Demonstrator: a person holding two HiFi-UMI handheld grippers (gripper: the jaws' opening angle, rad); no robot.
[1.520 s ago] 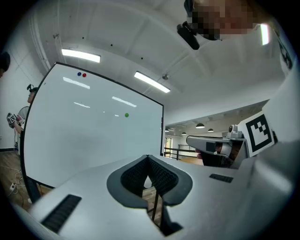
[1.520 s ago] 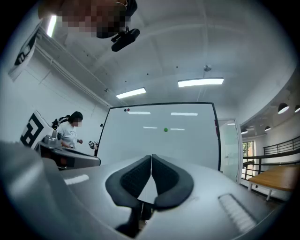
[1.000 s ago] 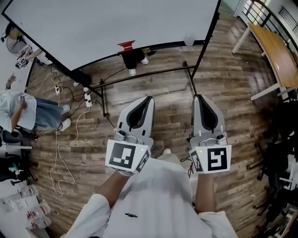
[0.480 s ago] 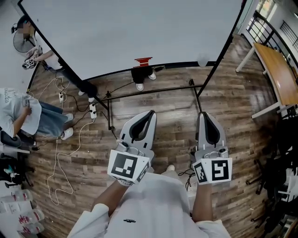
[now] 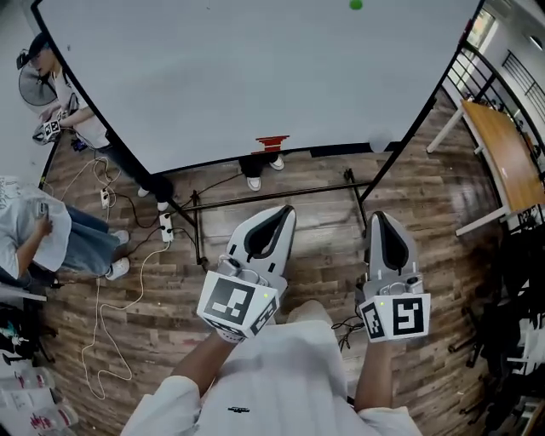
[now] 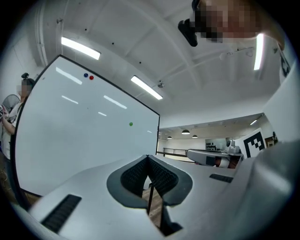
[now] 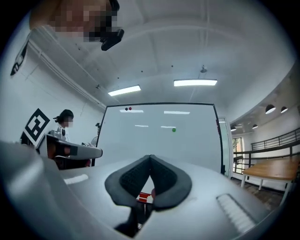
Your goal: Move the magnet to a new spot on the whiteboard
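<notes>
A large whiteboard point(image 5: 255, 77) on a black stand fills the far side of the head view. A small green magnet point(image 5: 355, 5) sticks near its top edge, also visible as the green magnet point(image 7: 174, 130) and green magnet point(image 6: 131, 124). A blue and a red magnet point(image 6: 88, 76) sit at the board's upper left. My left gripper point(image 5: 274, 221) and right gripper point(image 5: 382, 228) hover side by side above the floor, well short of the board. Both are shut with nothing between the fingertips.
A red tray point(image 5: 272, 142) hangs at the board's bottom edge. Two people point(image 5: 38, 221) stand at the left beside cables and a power strip point(image 5: 165, 228). A wooden table point(image 5: 502, 145) and black railing are at the right. The floor is wood planks.
The head view has tilted up: the whiteboard fills more of the frame and the green magnet has come into view. Both grippers stay shut and keep their places side by side.
</notes>
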